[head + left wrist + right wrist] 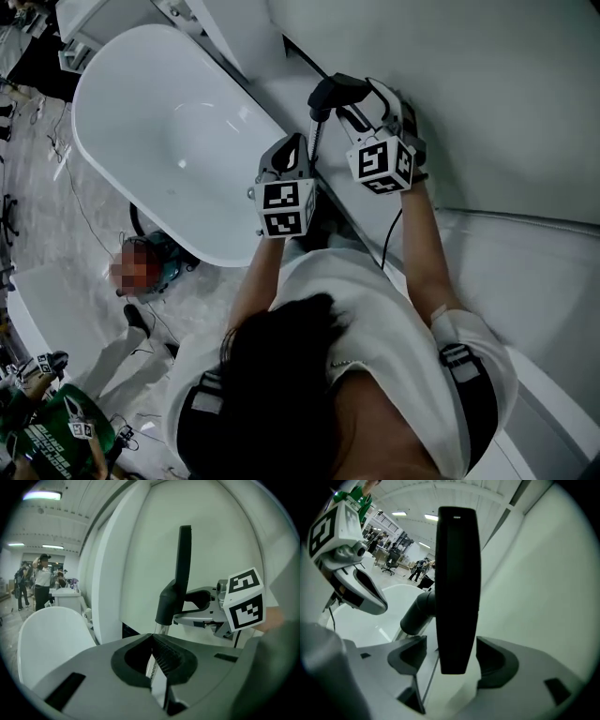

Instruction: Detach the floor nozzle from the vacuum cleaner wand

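left tongs pinch the wand (lower end hidden); right tongs spread around the nozzle.

Both arms reach forward, claws side by side.
Left claw clamped shut on wand; right claw wide open, pads clear of nozzle between them. Left forearm and right forearm bare, extended.

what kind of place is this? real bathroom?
Probably a mock bathroom set inside a big open workspace, not a home: there is a freestanding white bathtub, but also bystanders standing around under industrial strip lights.
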{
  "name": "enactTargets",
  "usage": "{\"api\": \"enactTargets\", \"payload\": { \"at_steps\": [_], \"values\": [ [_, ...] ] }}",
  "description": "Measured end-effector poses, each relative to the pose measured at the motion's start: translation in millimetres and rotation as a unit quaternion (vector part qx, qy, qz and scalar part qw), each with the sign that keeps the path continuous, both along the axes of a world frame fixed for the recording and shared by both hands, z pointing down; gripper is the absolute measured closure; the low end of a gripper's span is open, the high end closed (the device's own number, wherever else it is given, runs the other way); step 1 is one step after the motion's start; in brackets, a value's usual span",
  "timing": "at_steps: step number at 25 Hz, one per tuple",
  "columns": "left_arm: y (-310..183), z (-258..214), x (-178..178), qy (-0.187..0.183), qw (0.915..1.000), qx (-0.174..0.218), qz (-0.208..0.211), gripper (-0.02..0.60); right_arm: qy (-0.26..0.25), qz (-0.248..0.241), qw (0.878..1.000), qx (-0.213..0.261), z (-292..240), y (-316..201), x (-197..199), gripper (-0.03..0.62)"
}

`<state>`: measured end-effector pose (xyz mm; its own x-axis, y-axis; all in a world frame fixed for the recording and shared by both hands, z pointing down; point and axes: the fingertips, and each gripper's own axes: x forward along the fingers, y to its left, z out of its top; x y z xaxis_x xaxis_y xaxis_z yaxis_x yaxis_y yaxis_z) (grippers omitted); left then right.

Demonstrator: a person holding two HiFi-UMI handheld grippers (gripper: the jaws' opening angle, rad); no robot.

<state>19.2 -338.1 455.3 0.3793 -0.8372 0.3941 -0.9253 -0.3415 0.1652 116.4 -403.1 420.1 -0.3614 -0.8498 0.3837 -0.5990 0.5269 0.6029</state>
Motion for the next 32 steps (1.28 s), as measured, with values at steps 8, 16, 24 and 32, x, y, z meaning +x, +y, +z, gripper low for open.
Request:
{"api": "enactTargets", "payload": {
  "at_steps": [8,16,24,32],
  "values": [
    [1.0,8.1,-11.5,0.004,0.9999,-0.008,-0.007,0.578,0.050,-0.034,0.998,0.014,10.0,-23.6,-14.4,0.273],
    [-5.3,12.0,-13.9,0.011,0.9999,-0.009,0.000,0.578,0.057,-0.054,0.996,0.035,13.7,-43.2,-28.0,0.275],
    [-9.9,25.7,-2.7,0.013,0.9994,-0.025,0.018,0.577,0.038,-0.052,0.998,0.027,10.6,-44.4,-24.8,0.376],
    [-19.7,36.4,13.1,0.012,0.9971,-0.028,0.069,0.460,0.035,-0.049,0.998,0.001,13.0,-45.3,-25.6,0.384]
  ]
}}
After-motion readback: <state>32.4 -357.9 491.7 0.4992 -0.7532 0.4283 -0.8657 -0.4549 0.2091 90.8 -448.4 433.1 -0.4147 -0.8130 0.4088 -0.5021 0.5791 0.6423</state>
